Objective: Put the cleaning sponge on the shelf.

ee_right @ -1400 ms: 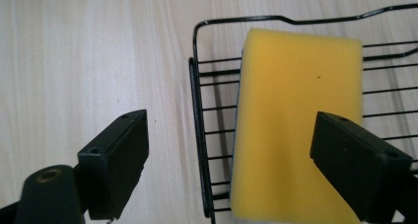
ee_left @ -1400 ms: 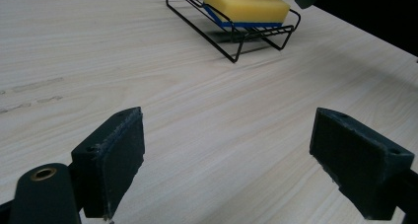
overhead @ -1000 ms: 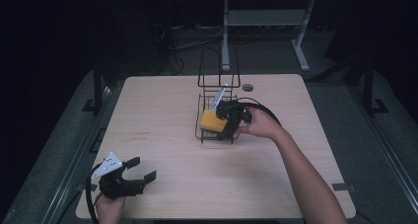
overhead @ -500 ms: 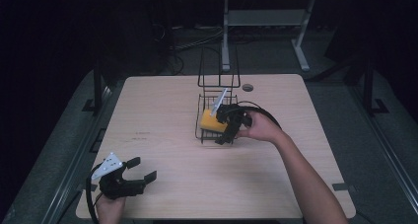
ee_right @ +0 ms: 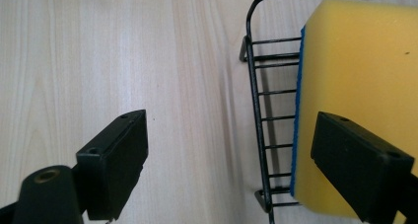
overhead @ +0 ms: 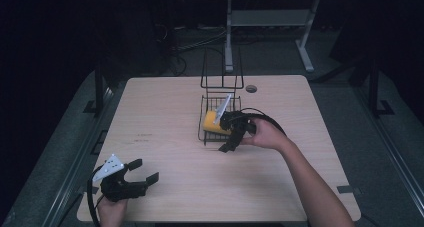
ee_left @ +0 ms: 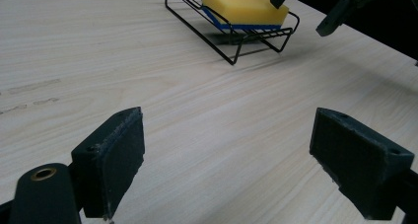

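Yellow sponge (overhead: 214, 122) in wire rack (overhead: 210, 137), frame centre, beneath spread right hand-held gripper (overhead: 231, 137); long axis toward upper frame. Left hand-held gripper (overhead: 141, 171), spread, lower left, well apart.

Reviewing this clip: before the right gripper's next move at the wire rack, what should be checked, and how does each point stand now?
1. Sponge seated in the wire rack: ok, it lies flat inside, yellow face up, blue layer at its edge.
2. Right gripper open: ok, its fingers stand wide apart.
3. Right gripper free of the sponge: ok, nothing sits between the fingers; one is over bare table, the other over the sponge.
4. Fingers clear of the rack rim: cannot tell, the height above the wire is not readable.
5. Left gripper out of the way: ok, open near the table's front left corner, far from the rack.
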Action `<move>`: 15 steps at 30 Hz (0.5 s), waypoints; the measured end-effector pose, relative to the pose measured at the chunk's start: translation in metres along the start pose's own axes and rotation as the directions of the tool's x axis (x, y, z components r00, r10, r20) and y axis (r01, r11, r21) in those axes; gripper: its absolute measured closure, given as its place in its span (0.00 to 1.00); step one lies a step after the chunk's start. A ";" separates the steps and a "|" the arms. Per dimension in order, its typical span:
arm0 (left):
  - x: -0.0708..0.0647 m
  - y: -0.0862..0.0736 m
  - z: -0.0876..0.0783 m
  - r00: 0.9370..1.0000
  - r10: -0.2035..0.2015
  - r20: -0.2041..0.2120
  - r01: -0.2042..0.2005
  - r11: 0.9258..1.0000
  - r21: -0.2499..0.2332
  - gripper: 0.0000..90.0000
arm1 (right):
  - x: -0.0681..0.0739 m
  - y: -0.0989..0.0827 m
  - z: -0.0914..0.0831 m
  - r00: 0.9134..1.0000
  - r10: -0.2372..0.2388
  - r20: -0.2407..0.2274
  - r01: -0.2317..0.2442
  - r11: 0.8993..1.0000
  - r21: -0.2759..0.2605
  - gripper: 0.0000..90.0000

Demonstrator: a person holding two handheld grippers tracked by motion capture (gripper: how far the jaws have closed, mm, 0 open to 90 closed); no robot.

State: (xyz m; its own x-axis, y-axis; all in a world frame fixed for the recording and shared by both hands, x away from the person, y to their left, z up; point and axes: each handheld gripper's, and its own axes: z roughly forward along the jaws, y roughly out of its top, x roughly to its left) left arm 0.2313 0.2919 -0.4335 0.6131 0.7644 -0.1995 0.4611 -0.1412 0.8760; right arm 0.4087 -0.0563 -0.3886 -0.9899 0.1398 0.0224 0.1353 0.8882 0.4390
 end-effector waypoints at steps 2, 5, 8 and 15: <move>0.000 0.000 0.000 1.000 -0.001 0.001 0.001 1.000 -0.002 0.14 | 0.001 -0.001 -0.001 1.000 -0.005 0.000 0.005 1.000 -0.004 0.16; 0.000 0.000 0.000 1.000 0.000 -0.001 0.000 1.000 0.002 0.14 | 0.005 -0.004 -0.003 1.000 -0.005 0.000 0.005 1.000 -0.015 0.16; 0.000 0.000 0.000 1.000 0.007 -0.001 -0.007 1.000 0.005 0.14 | 0.009 -0.008 -0.005 1.000 -0.005 0.006 0.006 1.000 -0.022 0.16; -0.002 0.000 0.000 1.000 0.013 0.000 -0.013 1.000 0.008 0.14 | 0.020 -0.018 -0.006 1.000 0.002 0.016 -0.001 1.000 -0.025 0.16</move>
State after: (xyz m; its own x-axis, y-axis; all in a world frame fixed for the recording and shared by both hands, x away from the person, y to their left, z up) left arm 0.2299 0.2904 -0.4335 0.6192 0.7623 -0.1885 0.4585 -0.1561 0.8749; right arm 0.3858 -0.0721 -0.3904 -0.9889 0.1480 0.0089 0.1354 0.8770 0.4610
